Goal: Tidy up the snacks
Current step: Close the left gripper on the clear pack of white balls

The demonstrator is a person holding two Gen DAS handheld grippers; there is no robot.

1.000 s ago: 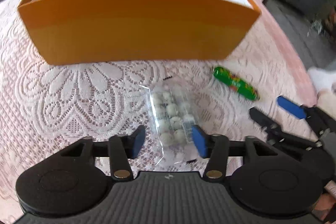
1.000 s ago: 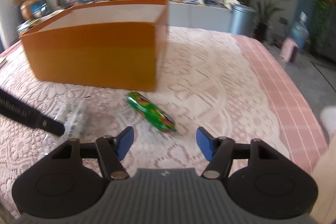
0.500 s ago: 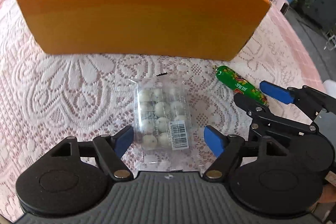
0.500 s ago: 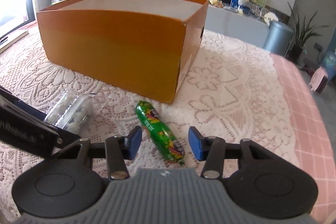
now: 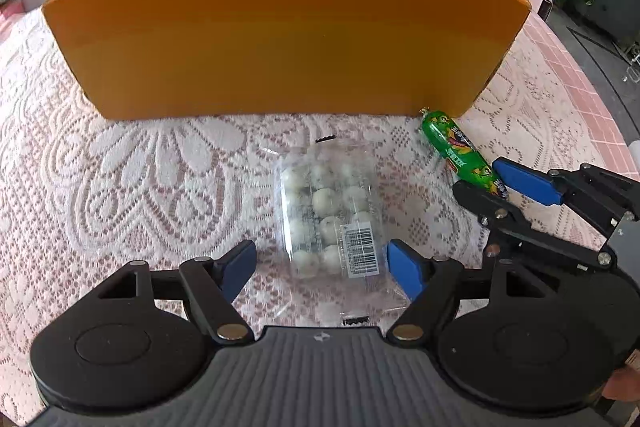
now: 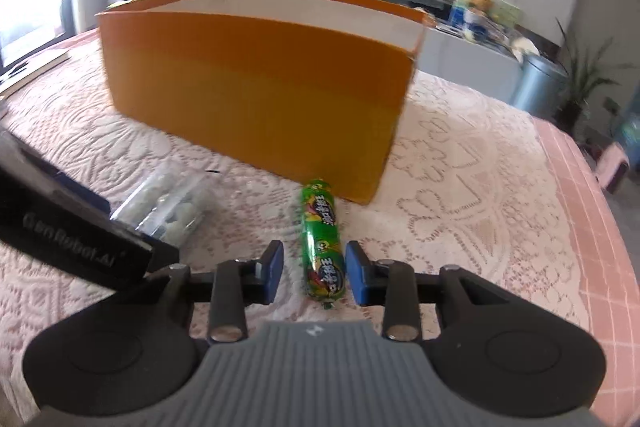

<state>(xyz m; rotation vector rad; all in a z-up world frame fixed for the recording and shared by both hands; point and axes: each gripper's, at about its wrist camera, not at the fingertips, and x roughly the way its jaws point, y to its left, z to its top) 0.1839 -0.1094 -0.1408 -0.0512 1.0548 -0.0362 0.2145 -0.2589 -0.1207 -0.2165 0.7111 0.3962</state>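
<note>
My left gripper (image 5: 322, 263) is spread apart around the clear plastic pack of white balls (image 5: 330, 217) on the lace tablecloth (image 5: 140, 179). My right gripper (image 6: 314, 273), also apart, straddles the green sausage-shaped snack (image 6: 323, 243) just beside the orange cardboard box (image 6: 260, 95).

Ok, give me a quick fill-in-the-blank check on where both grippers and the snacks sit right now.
1. The left gripper straddles the clear plastic pack of white balls with its jaws ____.
2. The green sausage-shaped snack lies between the blue pads of the ____ gripper.
3. Both snacks lie on the lace tablecloth, in front of the ____ cardboard box.
4. The barcode label is on the ____ pack.

Missing words: open; right; orange; clear plastic
</note>
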